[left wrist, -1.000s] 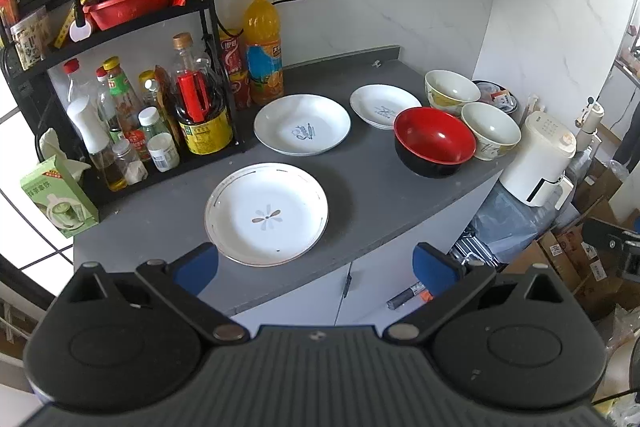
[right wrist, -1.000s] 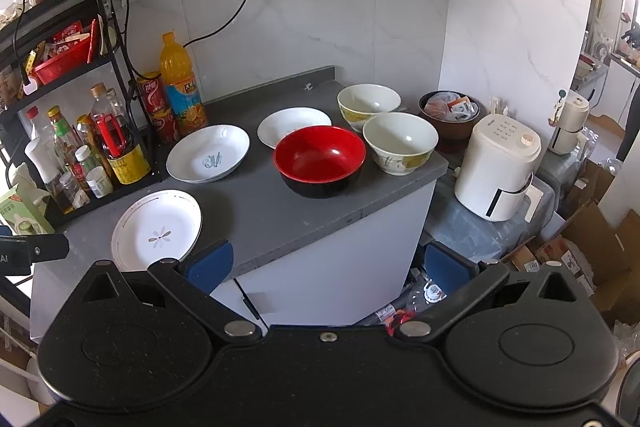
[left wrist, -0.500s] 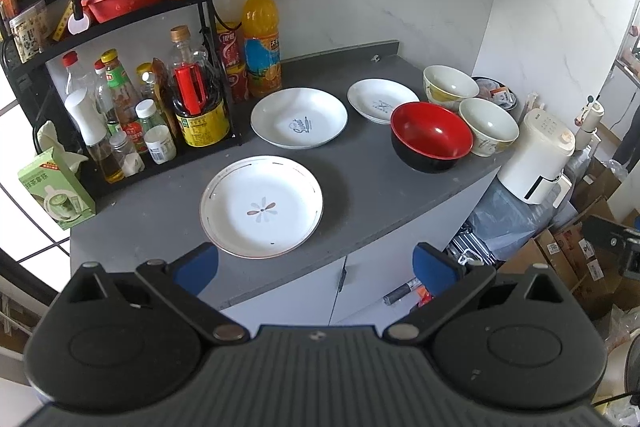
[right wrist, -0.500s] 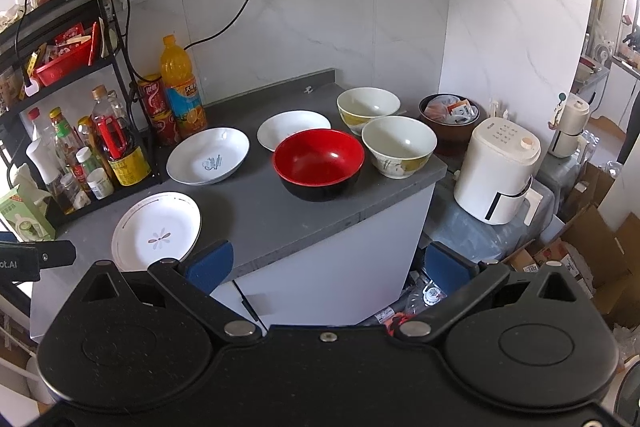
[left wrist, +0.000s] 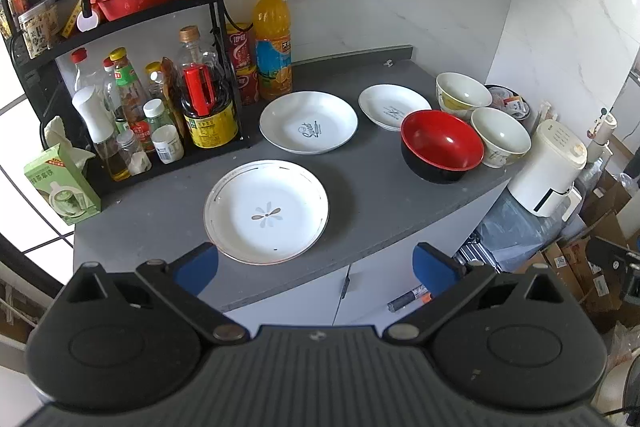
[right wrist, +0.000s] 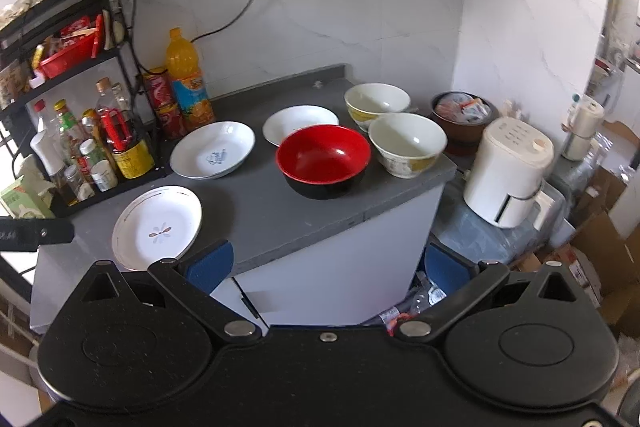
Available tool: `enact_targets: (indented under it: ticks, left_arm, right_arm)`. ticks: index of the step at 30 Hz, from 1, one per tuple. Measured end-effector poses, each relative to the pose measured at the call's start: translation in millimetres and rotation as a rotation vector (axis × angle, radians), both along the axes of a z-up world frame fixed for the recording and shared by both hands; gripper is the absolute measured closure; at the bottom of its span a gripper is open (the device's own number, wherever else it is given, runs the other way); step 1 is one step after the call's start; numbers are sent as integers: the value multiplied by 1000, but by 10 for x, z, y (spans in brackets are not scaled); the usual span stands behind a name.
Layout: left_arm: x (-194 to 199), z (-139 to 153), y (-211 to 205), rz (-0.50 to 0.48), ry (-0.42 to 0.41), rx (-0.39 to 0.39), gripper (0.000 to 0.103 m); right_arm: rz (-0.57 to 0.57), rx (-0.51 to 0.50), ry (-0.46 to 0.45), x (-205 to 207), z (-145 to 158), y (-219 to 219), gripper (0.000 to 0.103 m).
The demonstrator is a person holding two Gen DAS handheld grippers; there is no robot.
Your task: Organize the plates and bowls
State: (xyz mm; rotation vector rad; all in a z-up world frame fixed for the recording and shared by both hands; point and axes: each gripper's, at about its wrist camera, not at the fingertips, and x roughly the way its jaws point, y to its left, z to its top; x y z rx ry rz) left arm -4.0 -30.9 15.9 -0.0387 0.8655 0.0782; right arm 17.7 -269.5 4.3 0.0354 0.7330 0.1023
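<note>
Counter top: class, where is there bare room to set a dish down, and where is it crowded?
Bare grey counter lies between the flower plate and the red bowl. Another strip runs behind the small plate, along the wall. The right end is crowded: three bowls nearly touch.

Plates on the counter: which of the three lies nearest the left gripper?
The flower plate, gold-rimmed, lies just ahead of the open left gripper. The script-lettered plate and the small plate sit farther back.

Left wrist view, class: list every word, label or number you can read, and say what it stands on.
"Sweet": middle plate, printed at its centre.
Orange drink bottle: label characters too blurred to read.
Green carton, red cans, yellow tin, sauce bottles: print too small to read.
</note>
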Motion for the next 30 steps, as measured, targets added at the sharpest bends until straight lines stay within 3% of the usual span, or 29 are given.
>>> enact_targets:
  ticks: [11,17,30]
  left_arm:
    - [136,-22,-205,78,-4,16,0]
    - [177,-58,-382,118,-17,27,1]
    - [331,-29,-828,172,-30,15,1]
  right_arm:
    - [113,19,-18,206,-52,-247,0]
    - [150,-32,-61,258,-93,-479,0]
    - [120,32,-66,457,-153,-1009,0]
